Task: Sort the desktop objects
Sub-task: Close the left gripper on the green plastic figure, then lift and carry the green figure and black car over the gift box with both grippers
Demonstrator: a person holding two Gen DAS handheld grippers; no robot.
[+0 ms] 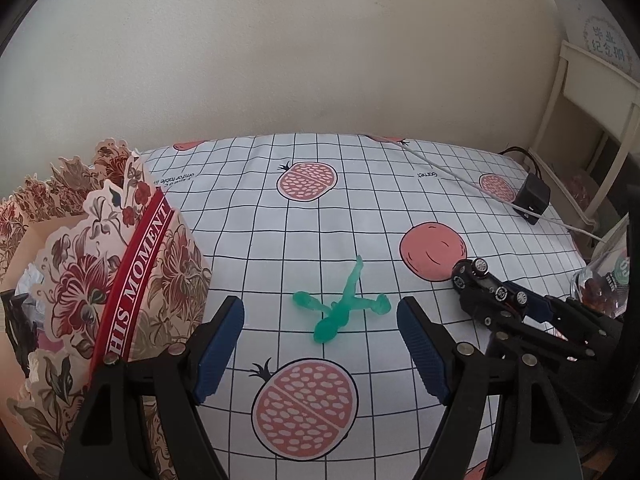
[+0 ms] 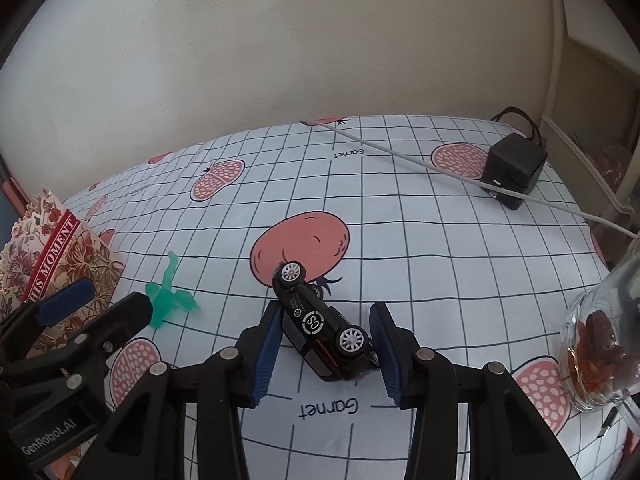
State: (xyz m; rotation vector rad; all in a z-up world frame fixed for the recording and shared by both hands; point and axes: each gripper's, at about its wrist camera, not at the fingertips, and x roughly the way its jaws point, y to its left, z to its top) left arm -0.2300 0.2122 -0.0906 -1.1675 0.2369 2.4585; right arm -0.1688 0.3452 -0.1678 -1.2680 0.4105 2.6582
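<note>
A black toy car (image 2: 320,320) lies tipped on its side, white wheels facing me, and my right gripper (image 2: 326,314) is shut on it, one blue pad on each flank. From the left wrist view the same toy car (image 1: 478,280) pokes out past the right gripper's fingertips. A translucent green figurine (image 1: 340,312) lies flat on the checked tablecloth (image 1: 280,240). My left gripper (image 1: 320,308) stands open just short of it, touching nothing. The green figurine (image 2: 168,300) and the left gripper (image 2: 108,300) also show at the left of the right wrist view.
An open floral paper box (image 1: 132,280) with things inside stands at the left, close to the left finger. A glass jar (image 2: 592,352) of brown pieces stands at the right edge. A black adapter (image 2: 514,168) and a white cable (image 2: 400,156) lie at the back right.
</note>
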